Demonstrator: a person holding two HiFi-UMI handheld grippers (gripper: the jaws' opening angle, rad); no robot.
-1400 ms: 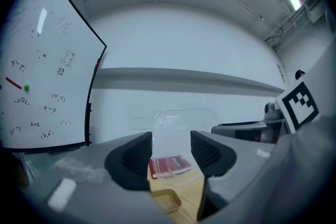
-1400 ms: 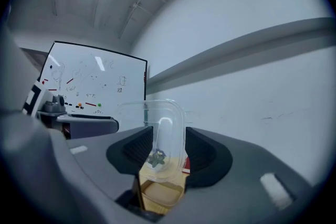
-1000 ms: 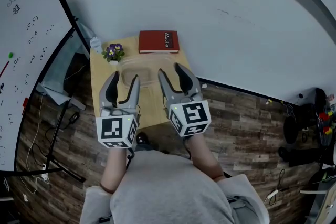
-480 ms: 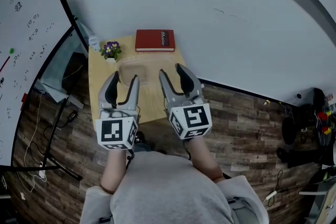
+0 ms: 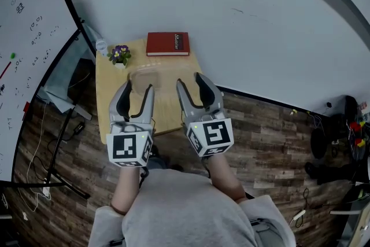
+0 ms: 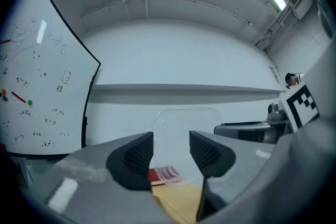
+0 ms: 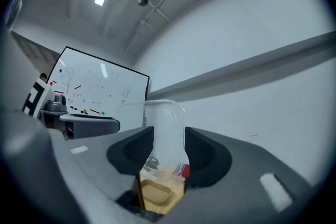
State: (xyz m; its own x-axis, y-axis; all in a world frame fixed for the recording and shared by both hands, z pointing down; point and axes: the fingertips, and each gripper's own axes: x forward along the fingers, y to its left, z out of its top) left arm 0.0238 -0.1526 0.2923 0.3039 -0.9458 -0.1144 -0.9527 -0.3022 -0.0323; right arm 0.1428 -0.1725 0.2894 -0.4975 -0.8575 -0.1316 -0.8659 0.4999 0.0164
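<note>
A clear plastic container hangs over the small wooden table, between my two grippers. My left gripper grips its near left part. In the left gripper view the container stands broad between the jaws of the gripper. My right gripper holds its right side. In the right gripper view the container stands narrow and upright in that gripper. A red book and a small pot of purple flowers rest at the table's far edge.
A whiteboard on a stand is to the left, with cables on the wood floor beneath. A white wall runs behind the table. A small white object sits at the table's far left corner.
Both grippers have tilted upward with the container. The table and red book now sit lower in the gripper views, and more wall and ceiling show.
</note>
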